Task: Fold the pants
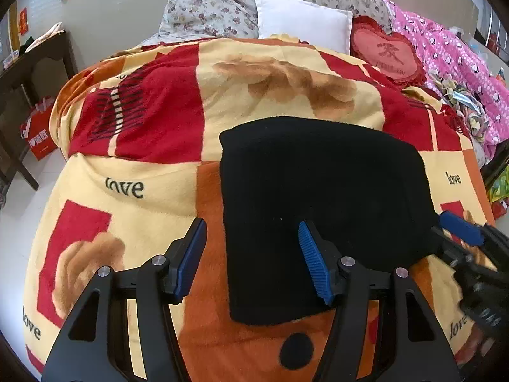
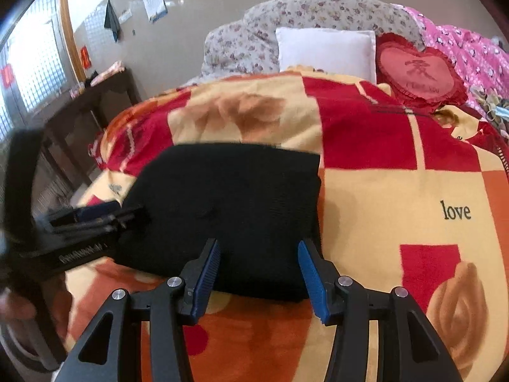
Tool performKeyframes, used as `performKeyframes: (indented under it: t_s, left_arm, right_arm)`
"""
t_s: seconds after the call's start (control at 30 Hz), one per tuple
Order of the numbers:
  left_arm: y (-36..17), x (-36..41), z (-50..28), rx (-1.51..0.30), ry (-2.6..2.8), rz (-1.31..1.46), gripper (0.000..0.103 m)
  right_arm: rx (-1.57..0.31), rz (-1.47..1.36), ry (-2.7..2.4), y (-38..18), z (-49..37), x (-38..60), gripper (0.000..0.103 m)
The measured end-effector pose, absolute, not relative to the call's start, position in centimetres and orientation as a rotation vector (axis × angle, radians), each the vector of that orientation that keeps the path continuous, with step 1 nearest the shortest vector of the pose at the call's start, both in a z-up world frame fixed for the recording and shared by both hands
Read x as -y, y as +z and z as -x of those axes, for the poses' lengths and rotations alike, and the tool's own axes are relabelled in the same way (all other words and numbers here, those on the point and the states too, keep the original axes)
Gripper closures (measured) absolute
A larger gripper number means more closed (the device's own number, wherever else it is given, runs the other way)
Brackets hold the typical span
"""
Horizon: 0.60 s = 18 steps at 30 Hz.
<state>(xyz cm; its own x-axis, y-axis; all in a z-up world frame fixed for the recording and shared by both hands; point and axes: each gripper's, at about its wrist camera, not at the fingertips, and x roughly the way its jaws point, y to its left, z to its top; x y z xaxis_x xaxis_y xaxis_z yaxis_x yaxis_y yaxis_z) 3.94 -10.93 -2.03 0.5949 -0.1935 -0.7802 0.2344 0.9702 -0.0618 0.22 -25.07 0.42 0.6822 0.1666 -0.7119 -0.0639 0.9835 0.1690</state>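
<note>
Pants [image 1: 321,210]: black, folded to compact rectangle on blanket [image 1: 133,165], 12 o'clock of both grippers. Left gripper [image 1: 253,262], right gripper [image 2: 259,273]: fingers spread, empty. Folding apparently complete.

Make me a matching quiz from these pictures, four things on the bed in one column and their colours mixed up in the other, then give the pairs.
Things:
1. pants
2. square pillow
3. heart cushion
4. gripper pads

Colours:
A. white
B. blue
C. black
D. red

Pairs: 1-C, 2-A, 3-D, 4-B
</note>
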Motion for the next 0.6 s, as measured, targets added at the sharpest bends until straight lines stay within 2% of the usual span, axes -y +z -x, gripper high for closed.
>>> performKeyframes:
  t_s: [0.6]
  left_arm:
    - [-0.6,9.2,-1.0,-0.855,-0.183,-0.036,0.043]
  right_arm:
    - [-0.823,-0.129,0.098,0.4,-0.5,23.9,0.053]
